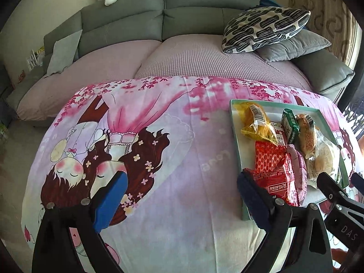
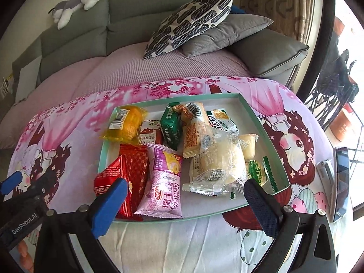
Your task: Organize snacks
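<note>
A shallow mint-green tray [image 2: 254, 111] sits on the cartoon cloth and holds several wrapped snacks: a yellow pack [image 2: 127, 125], a green pack [image 2: 171, 125], red packs [image 2: 134, 170], a purple pack [image 2: 163, 182] and clear-wrapped buns [image 2: 218, 166]. The tray also shows at the right in the left wrist view [image 1: 236, 136]. My right gripper [image 2: 184, 204] is open and empty, low over the tray's near edge. My left gripper [image 1: 182, 195] is open and empty over bare cloth left of the tray; its right finger is close to the tray's near left corner.
The pink cartoon cloth [image 1: 173, 141] covers the table. Behind it stands a grey sofa [image 1: 182, 16] with a patterned cushion [image 2: 191, 20] and a plush dog [image 2: 77, 0]. A phone [image 2: 341, 182] lies on the cloth at the right edge.
</note>
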A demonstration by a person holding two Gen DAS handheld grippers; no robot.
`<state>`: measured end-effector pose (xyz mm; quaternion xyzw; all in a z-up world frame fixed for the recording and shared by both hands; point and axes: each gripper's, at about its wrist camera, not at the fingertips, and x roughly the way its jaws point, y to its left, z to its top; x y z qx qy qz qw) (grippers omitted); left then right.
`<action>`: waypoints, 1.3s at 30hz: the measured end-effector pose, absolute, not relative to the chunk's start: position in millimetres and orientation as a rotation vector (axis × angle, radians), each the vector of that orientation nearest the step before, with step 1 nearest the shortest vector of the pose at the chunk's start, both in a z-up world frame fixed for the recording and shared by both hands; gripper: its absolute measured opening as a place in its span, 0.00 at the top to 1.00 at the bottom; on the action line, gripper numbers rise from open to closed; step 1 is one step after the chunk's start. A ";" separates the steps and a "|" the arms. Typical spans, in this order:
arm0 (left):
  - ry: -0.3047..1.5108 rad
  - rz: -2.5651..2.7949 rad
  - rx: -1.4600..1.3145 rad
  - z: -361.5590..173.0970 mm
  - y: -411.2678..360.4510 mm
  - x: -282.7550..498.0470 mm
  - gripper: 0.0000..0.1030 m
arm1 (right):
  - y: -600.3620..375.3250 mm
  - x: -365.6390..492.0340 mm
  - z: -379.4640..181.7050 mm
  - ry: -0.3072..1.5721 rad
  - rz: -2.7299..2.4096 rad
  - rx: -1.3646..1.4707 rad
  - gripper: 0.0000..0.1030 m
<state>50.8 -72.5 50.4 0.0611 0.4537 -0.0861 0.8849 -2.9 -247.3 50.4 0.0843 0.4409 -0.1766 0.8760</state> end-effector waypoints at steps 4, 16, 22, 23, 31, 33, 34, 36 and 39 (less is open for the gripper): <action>0.968 -0.172 0.117 43.7 -68.4 52.1 0.06 | -240.3 0.5 47.1 0.929 -0.369 0.144 0.00; 1.002 -0.111 0.147 18.7 -60.9 54.8 0.06 | -232.8 8.6 37.8 0.943 -0.391 0.113 0.00; 1.013 -0.107 0.125 12.3 -51.1 54.6 0.06 | -229.9 9.2 33.4 0.945 -0.393 0.111 0.00; 1.013 -0.110 0.120 12.1 -49.7 53.6 0.06 | -229.5 8.4 32.4 0.946 -0.393 0.112 0.00; 1.017 -0.130 0.096 11.1 -46.1 45.3 0.06 | -226.1 0.8 25.7 0.956 -0.404 0.075 0.00; 1.011 -0.138 0.097 12.3 -46.9 42.8 0.06 | -225.8 -1.8 25.7 0.952 -0.404 0.069 0.00; 1.009 -0.141 0.096 12.5 -47.1 41.7 0.06 | -225.8 -3.2 25.6 0.952 -0.406 0.067 0.00; 1.011 -0.139 0.094 12.0 -47.1 39.3 0.06 | -225.8 -5.7 25.8 0.950 -0.404 0.061 0.00; 1.014 -0.140 0.097 10.3 -47.3 36.7 0.06 | -225.5 -9.3 25.9 0.948 -0.399 0.054 0.00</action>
